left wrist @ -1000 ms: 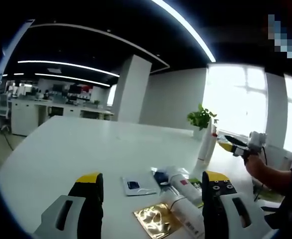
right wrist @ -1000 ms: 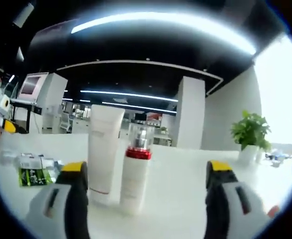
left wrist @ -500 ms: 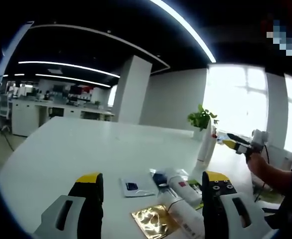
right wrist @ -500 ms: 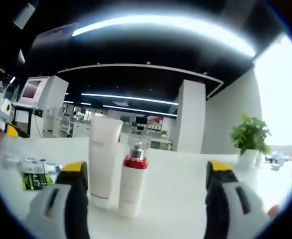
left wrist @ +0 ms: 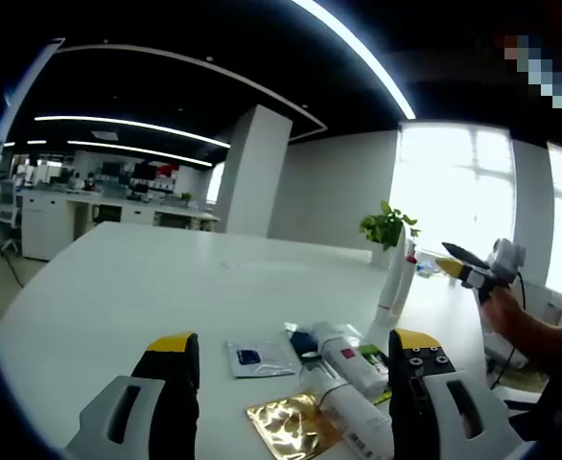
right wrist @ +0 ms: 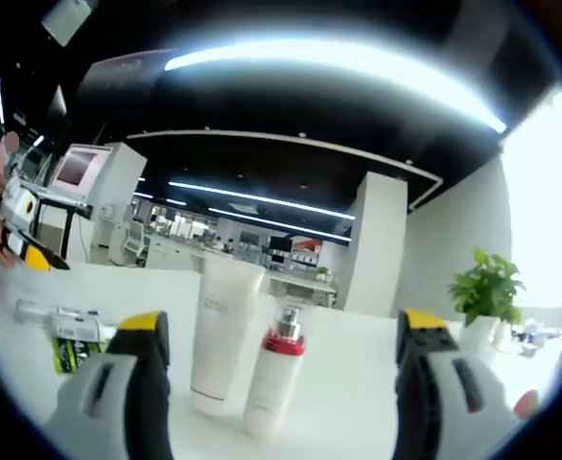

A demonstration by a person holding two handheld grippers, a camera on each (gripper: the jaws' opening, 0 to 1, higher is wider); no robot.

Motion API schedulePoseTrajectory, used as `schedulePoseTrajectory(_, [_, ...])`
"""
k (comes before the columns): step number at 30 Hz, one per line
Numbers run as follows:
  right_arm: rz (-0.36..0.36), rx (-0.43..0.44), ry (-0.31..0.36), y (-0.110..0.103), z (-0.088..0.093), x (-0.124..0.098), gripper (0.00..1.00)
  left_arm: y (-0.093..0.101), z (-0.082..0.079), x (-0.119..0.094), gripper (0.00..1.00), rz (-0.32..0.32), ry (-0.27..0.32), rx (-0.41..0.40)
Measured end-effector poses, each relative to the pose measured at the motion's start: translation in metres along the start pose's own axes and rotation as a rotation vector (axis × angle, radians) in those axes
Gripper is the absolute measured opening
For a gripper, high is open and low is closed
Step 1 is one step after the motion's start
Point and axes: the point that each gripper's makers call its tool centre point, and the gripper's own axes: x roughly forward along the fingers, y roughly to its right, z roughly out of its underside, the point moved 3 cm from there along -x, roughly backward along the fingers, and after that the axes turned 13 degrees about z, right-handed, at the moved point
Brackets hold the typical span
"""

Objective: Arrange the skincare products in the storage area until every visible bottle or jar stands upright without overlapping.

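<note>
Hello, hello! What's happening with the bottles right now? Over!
Both grippers open, empty. White tube and red-collared pump bottle upright, side by side. Two white bottles lying down beside a gold sachet. Nothing blocking them.

open office: white table [left wrist: 166, 287], pillar [left wrist: 252, 172], bright window [left wrist: 454, 192], potted plant [left wrist: 386, 227].

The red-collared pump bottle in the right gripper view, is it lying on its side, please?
No, the red-collared pump bottle stands upright on the white table beside the white tube, between the open right gripper jaws.
</note>
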Motion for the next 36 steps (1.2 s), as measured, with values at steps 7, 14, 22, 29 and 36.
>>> schedulePoseTrajectory(7, [-0.028, -0.023, 0.035, -0.011, -0.013, 0.001, 1.00, -0.002, -0.001, -0.002, 0.82, -0.001, 0.005, -0.002])
schedulePoseTrajectory(14, [-0.061, -0.042, 0.022, -0.023, -0.009, 0.003, 0.99, 0.002, -0.004, 0.000, 0.74, 0.038, 0.005, -0.007])
schedulePoseTrajectory(22, [-0.071, -0.051, 0.028, -0.024, -0.009, 0.005, 0.99, 0.008, -0.011, 0.010, 0.66, 0.086, 0.006, 0.016])
schedulePoseTrajectory(29, [-0.070, -0.057, 0.035, -0.024, -0.010, 0.005, 0.98, 0.008, -0.015, 0.018, 0.61, 0.106, -0.018, 0.038])
schedulePoseTrajectory(36, [-0.073, -0.063, 0.041, -0.025, -0.013, 0.006, 0.97, 0.004, -0.018, 0.025, 0.51, 0.137, -0.092, 0.041])
